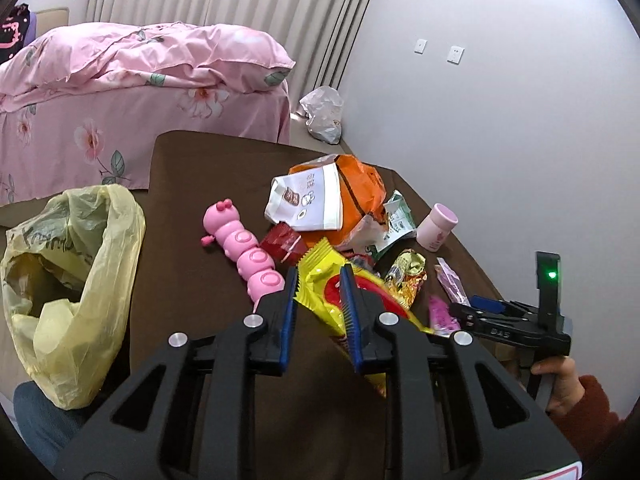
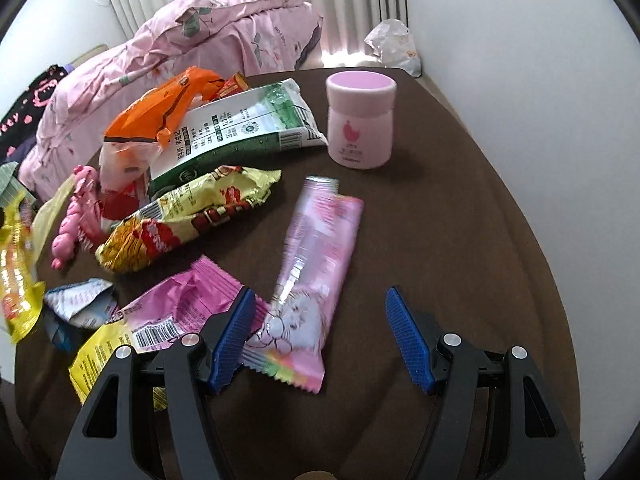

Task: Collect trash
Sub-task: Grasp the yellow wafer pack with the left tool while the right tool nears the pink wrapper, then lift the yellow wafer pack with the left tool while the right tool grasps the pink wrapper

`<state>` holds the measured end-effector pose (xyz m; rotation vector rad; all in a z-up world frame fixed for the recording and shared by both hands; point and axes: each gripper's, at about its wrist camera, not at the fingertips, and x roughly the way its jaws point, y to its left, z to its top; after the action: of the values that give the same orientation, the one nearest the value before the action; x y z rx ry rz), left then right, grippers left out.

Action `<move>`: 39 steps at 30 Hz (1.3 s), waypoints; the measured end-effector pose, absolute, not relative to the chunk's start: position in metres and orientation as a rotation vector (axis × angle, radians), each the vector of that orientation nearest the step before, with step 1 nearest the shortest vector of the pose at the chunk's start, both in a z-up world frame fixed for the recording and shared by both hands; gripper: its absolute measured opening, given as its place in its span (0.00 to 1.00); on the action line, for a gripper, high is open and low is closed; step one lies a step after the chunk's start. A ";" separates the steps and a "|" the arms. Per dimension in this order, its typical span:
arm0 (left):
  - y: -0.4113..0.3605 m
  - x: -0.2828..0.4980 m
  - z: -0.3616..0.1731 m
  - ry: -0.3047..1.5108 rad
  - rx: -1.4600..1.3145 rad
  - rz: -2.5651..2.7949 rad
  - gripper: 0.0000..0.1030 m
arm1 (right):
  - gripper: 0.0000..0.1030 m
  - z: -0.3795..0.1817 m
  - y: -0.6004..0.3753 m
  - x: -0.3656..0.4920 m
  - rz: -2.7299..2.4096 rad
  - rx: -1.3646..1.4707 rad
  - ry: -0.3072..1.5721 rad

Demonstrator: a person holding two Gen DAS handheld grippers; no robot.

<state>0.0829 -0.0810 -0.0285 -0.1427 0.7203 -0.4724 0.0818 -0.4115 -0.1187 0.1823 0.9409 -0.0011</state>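
Note:
A pile of wrappers lies on the brown table [image 1: 208,168]. My left gripper [image 1: 320,280] is shut on a yellow and red snack wrapper [image 1: 320,296], held above the table; the wrapper also shows at the left edge of the right wrist view [image 2: 16,280]. A yellow plastic bag [image 1: 72,280] stands open at the table's left. My right gripper [image 2: 320,300] is open, low over a long pink wrapper [image 2: 312,272] that lies between its fingers. A magenta wrapper [image 2: 188,300], a gold and red wrapper [image 2: 188,220], a green and white carton [image 2: 240,128] and an orange bag [image 2: 160,112] lie around.
A pink caterpillar toy [image 1: 244,248] lies by the pile. A pink jar [image 2: 360,120] stands at the table's far right. A bed with pink bedding [image 1: 120,80] is beyond the table. A white plastic bag [image 1: 324,116] sits on the floor by the wall.

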 end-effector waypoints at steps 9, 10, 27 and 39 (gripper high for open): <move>-0.069 0.083 -0.042 0.774 -0.242 -0.487 0.41 | 0.62 -0.105 -0.431 0.053 0.028 0.239 0.874; -0.067 0.082 -0.042 0.779 -0.257 -0.487 0.43 | 0.62 -0.104 -0.431 0.053 0.027 0.238 0.864; -0.091 0.116 -0.088 1.086 -0.530 -0.494 0.53 | 0.62 -0.097 -0.425 0.046 0.004 0.167 0.794; -0.106 0.108 -0.072 0.970 -0.381 -0.520 0.09 | 0.54 -0.104 -0.418 0.055 0.042 0.118 0.824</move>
<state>0.1081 -0.1060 -0.0719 -0.3812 0.9699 -0.5204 0.0552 -0.4180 -0.1039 0.1182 0.8241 0.0423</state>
